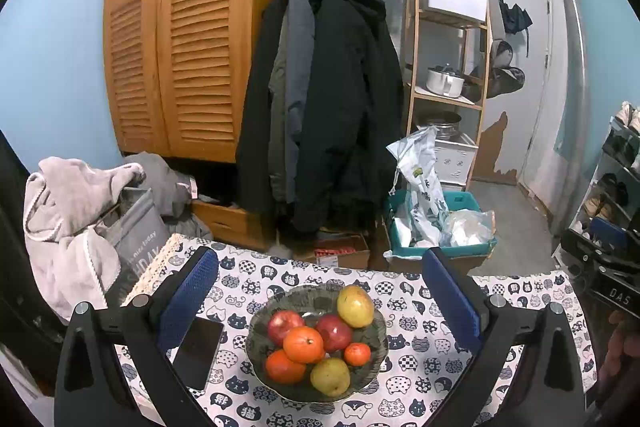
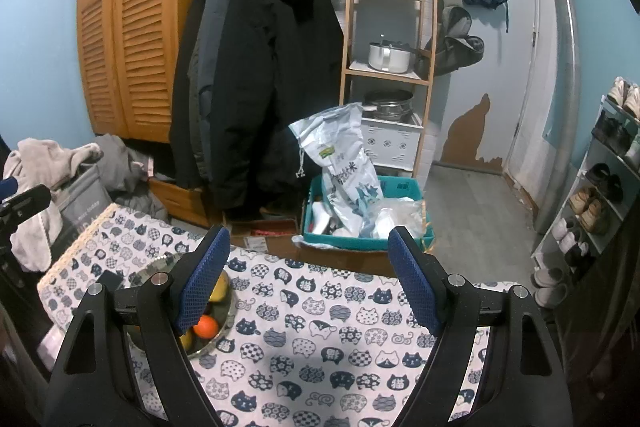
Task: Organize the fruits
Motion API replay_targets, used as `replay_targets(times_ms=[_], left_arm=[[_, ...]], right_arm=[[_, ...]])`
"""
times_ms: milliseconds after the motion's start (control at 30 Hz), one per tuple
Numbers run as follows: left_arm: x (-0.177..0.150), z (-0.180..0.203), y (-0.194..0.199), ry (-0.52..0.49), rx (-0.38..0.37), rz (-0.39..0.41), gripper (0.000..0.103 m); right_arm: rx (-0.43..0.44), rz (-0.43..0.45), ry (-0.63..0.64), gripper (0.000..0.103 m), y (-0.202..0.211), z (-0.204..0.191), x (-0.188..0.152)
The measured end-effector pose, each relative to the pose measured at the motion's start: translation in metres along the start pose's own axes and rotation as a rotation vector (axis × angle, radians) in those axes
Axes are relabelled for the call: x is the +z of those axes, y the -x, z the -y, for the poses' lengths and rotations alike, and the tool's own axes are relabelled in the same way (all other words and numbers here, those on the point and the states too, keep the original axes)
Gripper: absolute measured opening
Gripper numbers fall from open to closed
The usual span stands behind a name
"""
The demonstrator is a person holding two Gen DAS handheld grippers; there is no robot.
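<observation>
A dark glass bowl (image 1: 374, 367) sits on the cat-print tablecloth (image 1: 420, 379) and holds two red apples (image 1: 285, 325), three oranges (image 1: 303, 343) and two yellow-green pears (image 1: 355, 306). My left gripper (image 1: 320, 291) hovers above it, open, its blue pads wide on either side of the bowl with nothing between them. In the right wrist view the bowl (image 2: 226, 325) lies at the left, mostly hidden behind the left finger; an orange (image 2: 205, 327) and a pear (image 2: 220, 287) peek out. My right gripper (image 2: 308, 275) stands open over bare tablecloth (image 2: 320, 347).
A black phone (image 1: 198, 353) lies on the cloth left of the bowl. Beyond the table's far edge stand a teal crate (image 2: 404, 187) with bags, hanging coats (image 1: 320, 107), a wooden shelf (image 2: 388, 75) and a laundry basket with grey clothes (image 1: 72, 219). A shoe rack (image 2: 600, 187) lines the right wall.
</observation>
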State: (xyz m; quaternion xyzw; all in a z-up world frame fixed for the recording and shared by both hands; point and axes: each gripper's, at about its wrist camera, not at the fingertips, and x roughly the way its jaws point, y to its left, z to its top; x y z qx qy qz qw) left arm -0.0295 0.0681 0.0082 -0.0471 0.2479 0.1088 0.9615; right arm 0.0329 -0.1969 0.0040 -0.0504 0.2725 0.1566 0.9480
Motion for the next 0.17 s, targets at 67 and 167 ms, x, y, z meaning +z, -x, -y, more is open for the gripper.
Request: replay_targets(times_ms=[67,167], left_arm=[[-0.0005,0.0005,0.0000,0.000,-0.003,0.001,0.102],[-0.0011,0.0011,-0.0001,0.001,-0.004,-0.005,0.102]], right_arm=[[0.000,0.000,0.000,0.080,0.0001,-0.0003,-0.0001],[-0.001,0.000,0.000,0.080,0.0000,-0.0006,-0.0001]])
